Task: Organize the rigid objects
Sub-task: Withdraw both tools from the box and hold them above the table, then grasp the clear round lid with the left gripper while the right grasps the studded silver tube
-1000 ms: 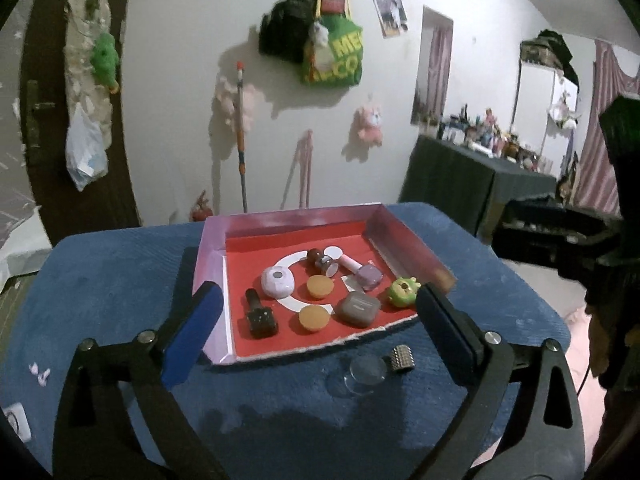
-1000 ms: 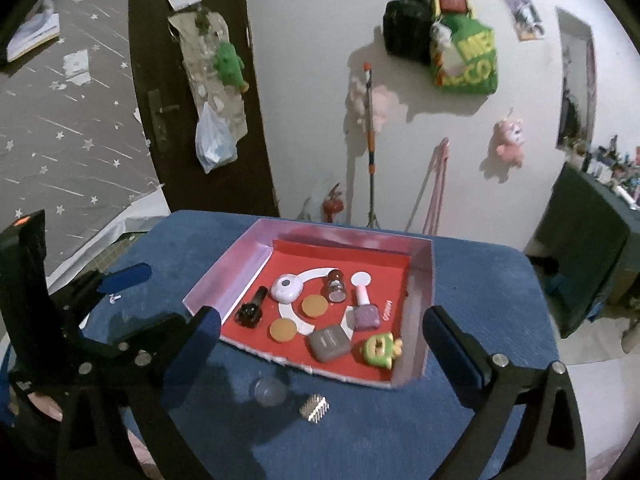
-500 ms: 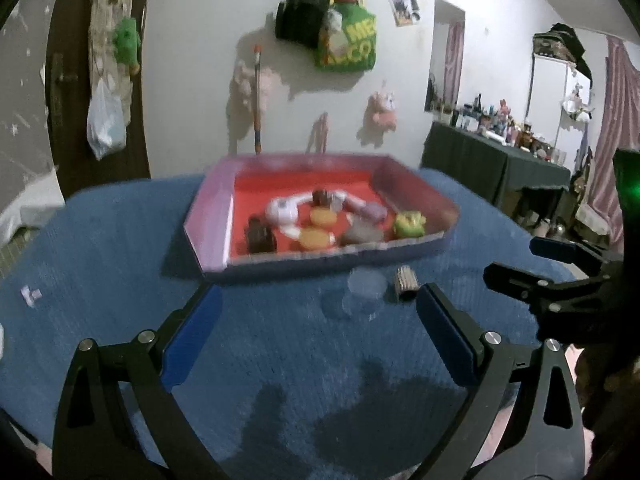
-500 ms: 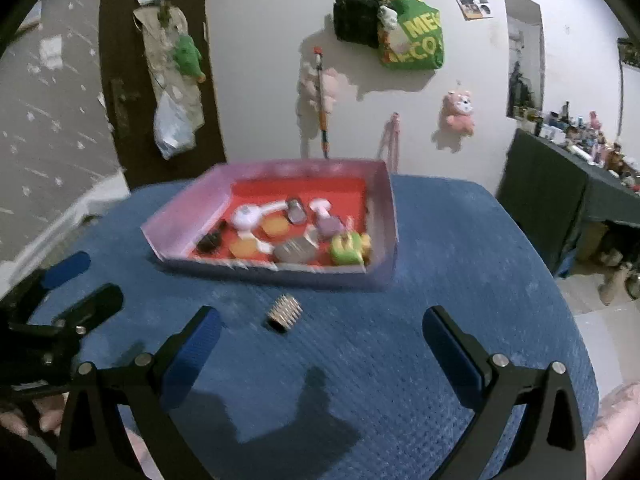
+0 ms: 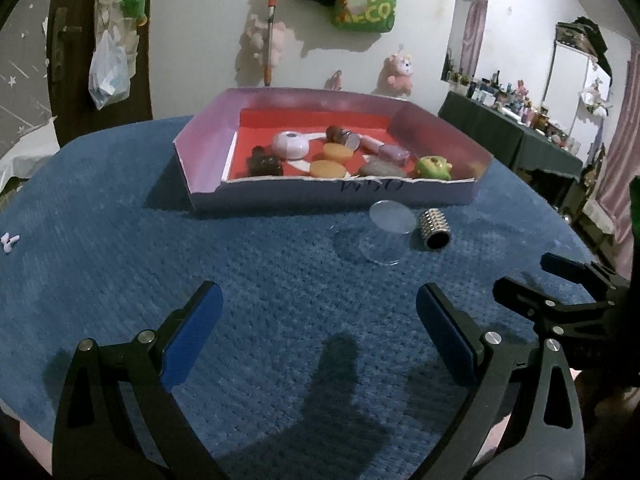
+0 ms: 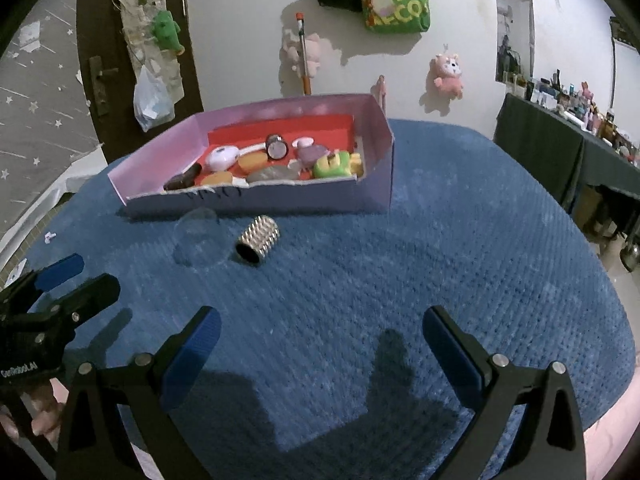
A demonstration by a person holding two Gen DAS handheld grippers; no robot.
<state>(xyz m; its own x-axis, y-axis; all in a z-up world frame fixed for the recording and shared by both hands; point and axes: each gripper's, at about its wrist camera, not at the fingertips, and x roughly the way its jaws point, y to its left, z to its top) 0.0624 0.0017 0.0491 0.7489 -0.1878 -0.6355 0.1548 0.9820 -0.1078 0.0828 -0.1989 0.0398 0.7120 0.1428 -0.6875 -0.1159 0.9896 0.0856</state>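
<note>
Both wrist views low over blue table (image 5: 120, 264), facing wall, sharing tray (image 5: 208, 160), left view nearer

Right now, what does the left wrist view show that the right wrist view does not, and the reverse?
Only the left wrist view shows the open left gripper up close, and the tray's left outer wall. Only the right wrist view shows the open right gripper up close, the tray's right outer wall, and fingers holding the other tool. Both share the studded cylinder and clear cup on the blue cloth before the tray, and the small items inside it.
</note>
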